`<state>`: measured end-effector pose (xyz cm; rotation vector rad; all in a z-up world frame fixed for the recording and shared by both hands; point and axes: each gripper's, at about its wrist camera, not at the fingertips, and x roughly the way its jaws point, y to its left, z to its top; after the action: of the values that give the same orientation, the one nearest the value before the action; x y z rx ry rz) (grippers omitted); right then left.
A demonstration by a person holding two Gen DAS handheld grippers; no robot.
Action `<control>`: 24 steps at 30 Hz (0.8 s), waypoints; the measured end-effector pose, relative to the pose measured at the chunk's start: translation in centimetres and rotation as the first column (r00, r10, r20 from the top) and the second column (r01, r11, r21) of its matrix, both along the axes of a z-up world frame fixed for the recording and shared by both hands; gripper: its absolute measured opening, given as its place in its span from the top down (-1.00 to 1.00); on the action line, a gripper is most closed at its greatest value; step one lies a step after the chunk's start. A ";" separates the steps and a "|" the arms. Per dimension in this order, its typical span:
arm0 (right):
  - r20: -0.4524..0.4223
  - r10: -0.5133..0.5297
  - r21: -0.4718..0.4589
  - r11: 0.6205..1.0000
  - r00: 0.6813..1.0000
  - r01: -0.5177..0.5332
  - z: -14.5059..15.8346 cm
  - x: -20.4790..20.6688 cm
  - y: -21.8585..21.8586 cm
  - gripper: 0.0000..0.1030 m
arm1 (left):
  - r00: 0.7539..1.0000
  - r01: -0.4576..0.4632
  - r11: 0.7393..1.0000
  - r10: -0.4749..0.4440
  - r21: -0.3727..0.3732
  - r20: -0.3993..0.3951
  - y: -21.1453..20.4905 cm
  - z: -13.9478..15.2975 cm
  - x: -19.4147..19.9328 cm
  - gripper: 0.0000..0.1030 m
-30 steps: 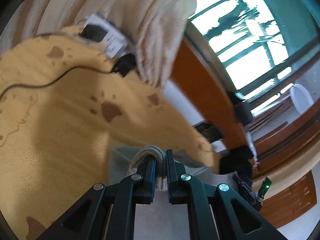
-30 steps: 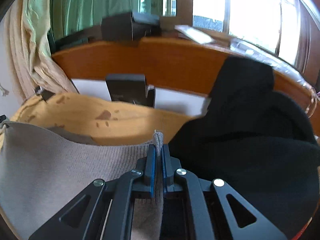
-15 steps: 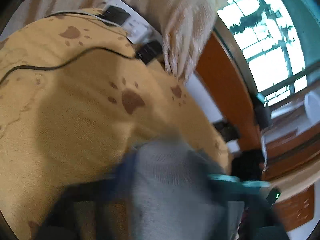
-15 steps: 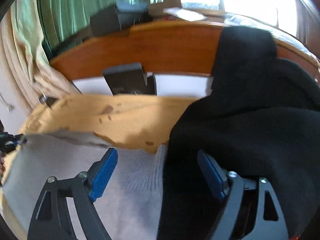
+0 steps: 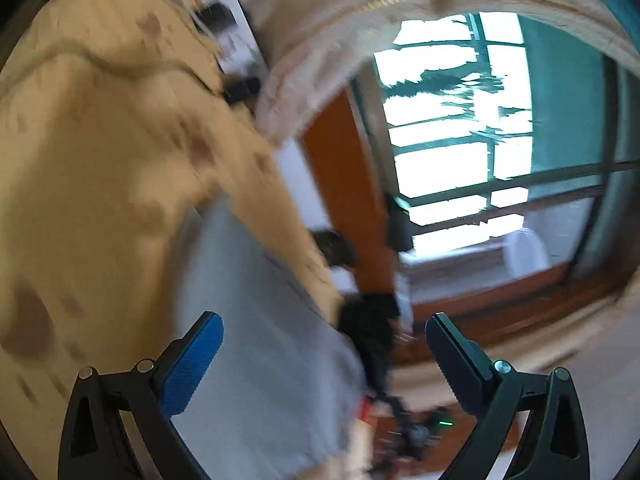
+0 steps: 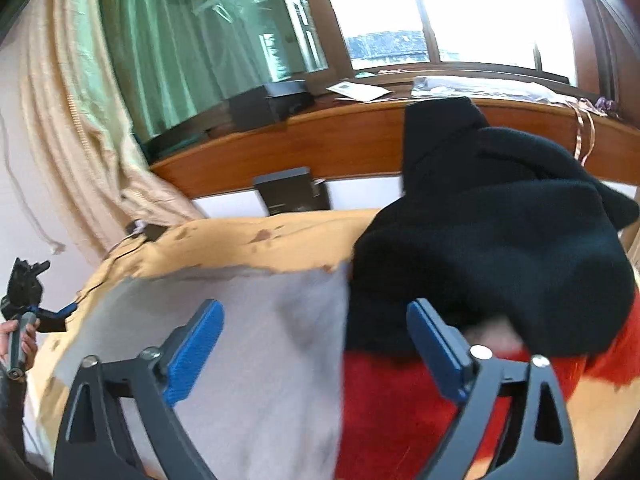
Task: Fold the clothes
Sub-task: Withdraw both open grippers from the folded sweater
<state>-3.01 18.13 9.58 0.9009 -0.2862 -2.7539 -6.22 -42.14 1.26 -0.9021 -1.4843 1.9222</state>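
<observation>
A grey knit garment [image 5: 260, 340] [image 6: 248, 360] lies flat on a yellow blanket [image 5: 100, 160] [image 6: 260, 240] with brown paw prints. My left gripper [image 5: 323, 322] is open over the grey garment's edge, nothing between its pads. My right gripper [image 6: 315, 306] hangs over the grey garment's right edge with its jaws opening wide and no cloth pinched. To its right, a black garment [image 6: 500, 260] is heaped on a red one [image 6: 400, 420]. At the far left of the right wrist view, a hand holds the left gripper [image 6: 24, 300].
A wooden ledge [image 6: 340, 148] runs behind the bed under the windows, with a black box [image 6: 288, 194] against it. Cream curtains [image 6: 80, 140] hang at the left. A white power strip [image 5: 228, 40] with plugs and a cable sits at the blanket's far corner.
Both grippers let go of the grey garment's edge and opened wide. The garment now lies flat on the blanket. Both hands have pulled back, and the left one has rolled.
</observation>
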 end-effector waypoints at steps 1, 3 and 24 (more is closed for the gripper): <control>0.000 0.018 -0.008 1.000 1.000 -0.018 -0.2 1.0 -0.4 -0.99 | 1.000 0.023 0.999 -0.023 0.031 -0.013 0.5 0.1 0.7 -1.00; 0.013 0.057 -0.019 0.998 0.998 -0.057 -0.8 3.0 -1.2 -0.99 | 0.998 0.057 0.997 -0.055 0.060 -0.040 1.6 0.5 2.4 -1.00; 0.193 -0.087 -0.220 0.967 0.977 0.130 -7.1 10.7 3.1 -0.99 | 0.963 -0.239 0.331 -0.041 -0.913 -0.267 15.5 4.5 12.5 -1.00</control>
<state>7.66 21.26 2.49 1.1030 -0.6943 -2.6621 6.31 -26.60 5.80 -0.9313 -0.0654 2.8945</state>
